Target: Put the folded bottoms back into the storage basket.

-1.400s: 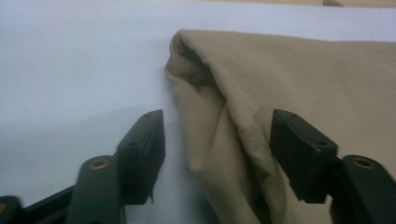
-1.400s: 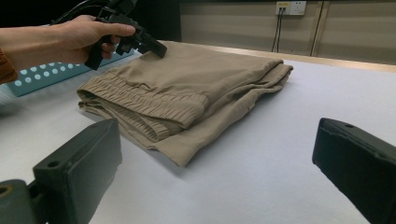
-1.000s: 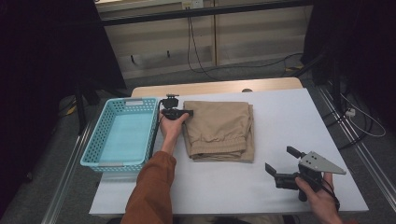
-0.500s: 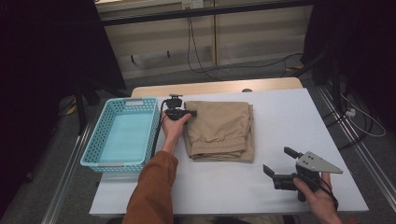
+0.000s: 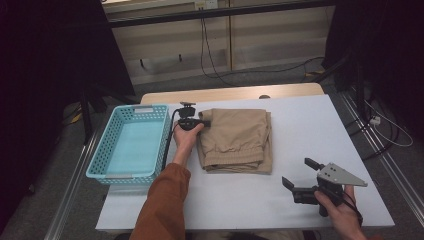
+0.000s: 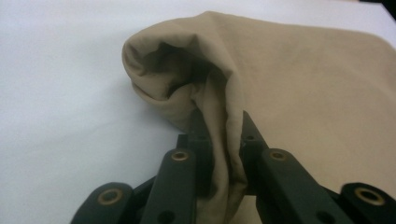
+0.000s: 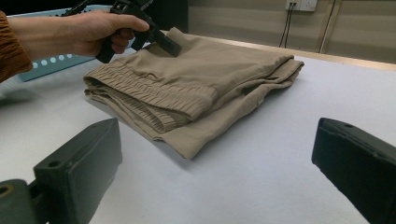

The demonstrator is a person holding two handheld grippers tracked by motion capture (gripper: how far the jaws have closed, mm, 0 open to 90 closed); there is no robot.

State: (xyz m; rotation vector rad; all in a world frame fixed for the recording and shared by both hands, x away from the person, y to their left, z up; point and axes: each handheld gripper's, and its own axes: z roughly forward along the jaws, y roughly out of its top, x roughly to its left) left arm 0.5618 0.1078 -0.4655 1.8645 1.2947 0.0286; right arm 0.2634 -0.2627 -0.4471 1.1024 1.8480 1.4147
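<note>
High view: left gripper (image 5: 206, 121) at far-left corner of folded tan trousers (image 5: 240, 142), mid-table on white table (image 5: 310, 130). Left gripper view: jaws clamped on a bunched fold of trousers (image 6: 299, 93), cloth pinched between the two black pads, corner lifted into a loose roll. Right gripper (image 5: 299, 179) near front-right of table, well apart from cloth, jaws wide apart, holding nothing; right gripper view confirms, w/ trousers (image 7: 196, 88) ahead and left hand (image 7: 88, 30) gripping at far corner.

Step in hand, judged: lifting/moving trousers, prob. toward blue basket (image 5: 107, 155) just left of them. To do well:
- Keep pinch deep; only a thin fold caught now, could slip once weight comes on.
- One-corner lift likely to unfold the stack. Better to bring right gripper in on near-right edge by elastic waistband (image 7: 163, 93), grab all layers, lift both ends level.
- Raise clear of basket rim before moving sideways; drop flat, not dragged.

Around: basket looks empty, touching or nearly touching table's left edge, near wall right by left forearm in orange sleeve (image 5: 162, 205). Left gripper's cable (image 5: 169, 140) runs along basket's right rim, could snag on rim during transfer. Wooden strip at table's far edge, cables on floor beyond; not in path. Nothing else between trousers and basket.
</note>
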